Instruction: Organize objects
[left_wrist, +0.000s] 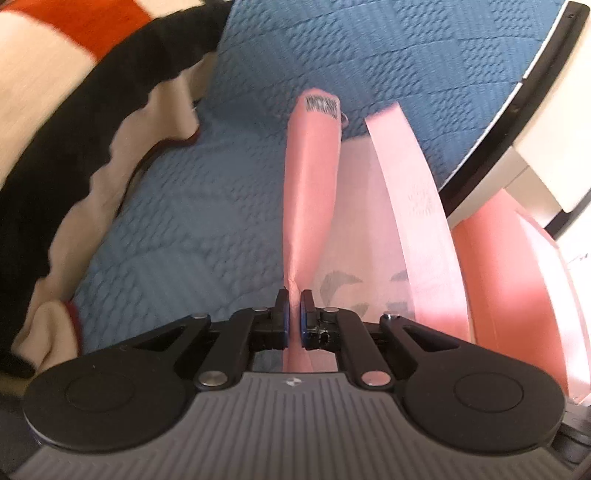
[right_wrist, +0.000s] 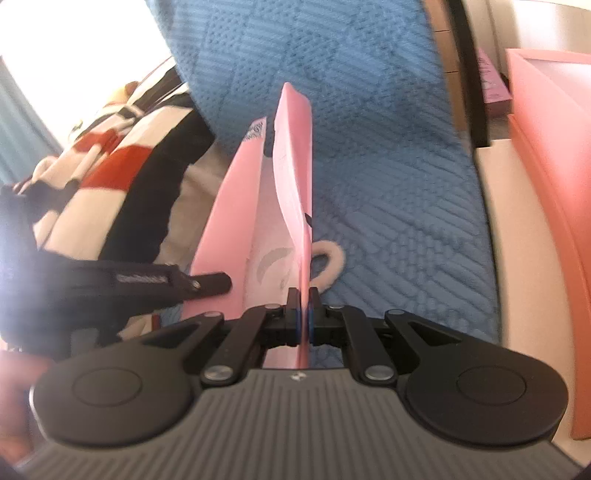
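Observation:
An open pink bag (left_wrist: 314, 184) stands on the blue quilted cover (left_wrist: 177, 229). My left gripper (left_wrist: 294, 295) is shut on the rim of the bag's left wall, which has a barcode at its far end. The opposite wall (left_wrist: 406, 192) rises to the right, with pale printed lining between them. In the right wrist view, my right gripper (right_wrist: 303, 293) is shut on the thin upright edge of the bag's right wall (right_wrist: 295, 166). One black finger (right_wrist: 210, 283) of the left gripper touches the other wall. A white loop handle (right_wrist: 332, 266) hangs outside the bag.
A red, white and black striped blanket (left_wrist: 74, 110) is heaped along the left, also seen as the blanket (right_wrist: 122, 166). A black-edged white frame (left_wrist: 517, 110) borders the cover on the right. A pink box (right_wrist: 546, 184) stands at the right, and a purple box (right_wrist: 495, 85) farther back.

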